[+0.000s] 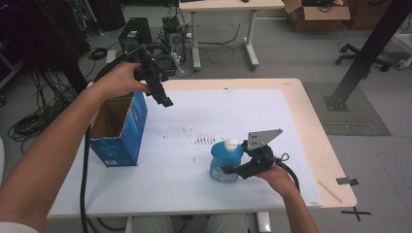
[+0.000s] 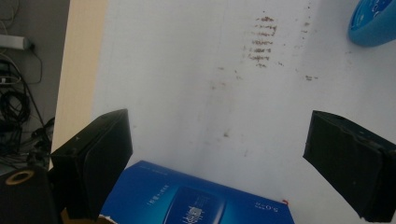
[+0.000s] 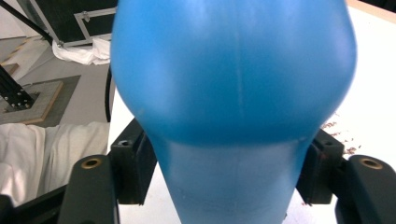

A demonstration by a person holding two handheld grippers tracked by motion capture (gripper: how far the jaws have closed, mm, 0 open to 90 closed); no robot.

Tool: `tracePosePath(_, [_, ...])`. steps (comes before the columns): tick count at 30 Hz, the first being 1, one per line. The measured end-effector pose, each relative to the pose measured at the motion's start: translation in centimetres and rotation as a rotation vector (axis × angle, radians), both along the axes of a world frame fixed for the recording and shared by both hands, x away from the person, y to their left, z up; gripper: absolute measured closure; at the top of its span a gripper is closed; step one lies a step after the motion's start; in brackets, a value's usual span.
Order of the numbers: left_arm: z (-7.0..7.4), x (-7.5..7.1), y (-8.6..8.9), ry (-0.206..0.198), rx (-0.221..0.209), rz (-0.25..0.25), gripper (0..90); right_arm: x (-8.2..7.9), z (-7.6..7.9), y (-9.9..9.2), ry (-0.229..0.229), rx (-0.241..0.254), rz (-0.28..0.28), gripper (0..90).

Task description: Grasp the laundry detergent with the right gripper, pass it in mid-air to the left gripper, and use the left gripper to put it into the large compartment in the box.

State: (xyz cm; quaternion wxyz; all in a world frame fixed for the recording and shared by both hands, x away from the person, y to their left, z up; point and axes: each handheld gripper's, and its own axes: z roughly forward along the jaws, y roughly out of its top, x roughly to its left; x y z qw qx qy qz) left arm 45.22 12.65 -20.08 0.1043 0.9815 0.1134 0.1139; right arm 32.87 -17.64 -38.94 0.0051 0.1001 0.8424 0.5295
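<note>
A blue bottle (image 1: 226,162) with a white cap stands upright on the white mat, near the front right. My right gripper (image 1: 227,170) comes at it from the right, low and level. In the right gripper view the two black jaws press on either side of the bottle (image 3: 233,70) at its narrower lower part, so this gripper (image 3: 229,179) is shut on it. My left gripper (image 1: 165,99) hangs in the air above the right rim of an open blue carton (image 1: 121,141). It points down, and its jaws (image 2: 224,158) stand wide open with nothing between them.
Brown stains (image 1: 204,141) mark the mat's middle. The mat (image 1: 218,107) covers most of a wooden table with a bare strip on the right (image 1: 320,145). On the floor behind are computer cases (image 1: 136,31), cables and another table (image 1: 228,5).
</note>
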Motion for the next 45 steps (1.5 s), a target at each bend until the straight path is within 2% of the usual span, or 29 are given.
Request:
tracePosePath(11, [0.0, -0.1, -0.1, -0.002, 0.002, -0.002, 8.1, 0.0, 0.1, 0.0, -0.021, -0.003, -0.002, 39.7])
tracePosePath(17, [0.0, -0.4, -0.2, -0.001, 0.006, -0.005, 8.0, -0.2, 0.3, 0.0, -0.057, -0.008, -0.01, 42.0])
tracePosePath(23, [0.2, -0.8, -0.4, 0.002, 0.006, -0.01, 8.0, -0.1, 0.7, 0.1, -0.074, -0.032, -0.012, 42.8])
tracePosePath(25, [0.3, -1.0, -0.4, 0.002, 0.009, -0.011, 7.9, -0.1, 1.1, 0.2, -0.073, -0.032, -0.01, 42.8])
tracePosePath(30, [0.5, -1.8, -0.5, 0.009, 0.015, -0.016, 7.9, 0.1, 2.7, 0.1, -0.081, 0.003, -0.009, 42.8])
tracePosePath(39, [1.2, -3.6, -0.6, 0.022, 0.032, -0.039, 7.8, 0.3, 5.5, 0.6, -0.092, -0.019, -0.003, 42.8])
tracePosePath(41, [1.4, -4.1, -0.7, 0.025, 0.024, -0.042, 7.8, 0.4, 5.9, 0.8, -0.101, -0.026, 0.0, 42.8])
tracePosePath(45, [1.5, -5.0, -0.7, 0.042, 0.016, -0.053, 8.1, 0.6, 6.6, 1.4, -0.086, -0.041, 0.001, 42.8])
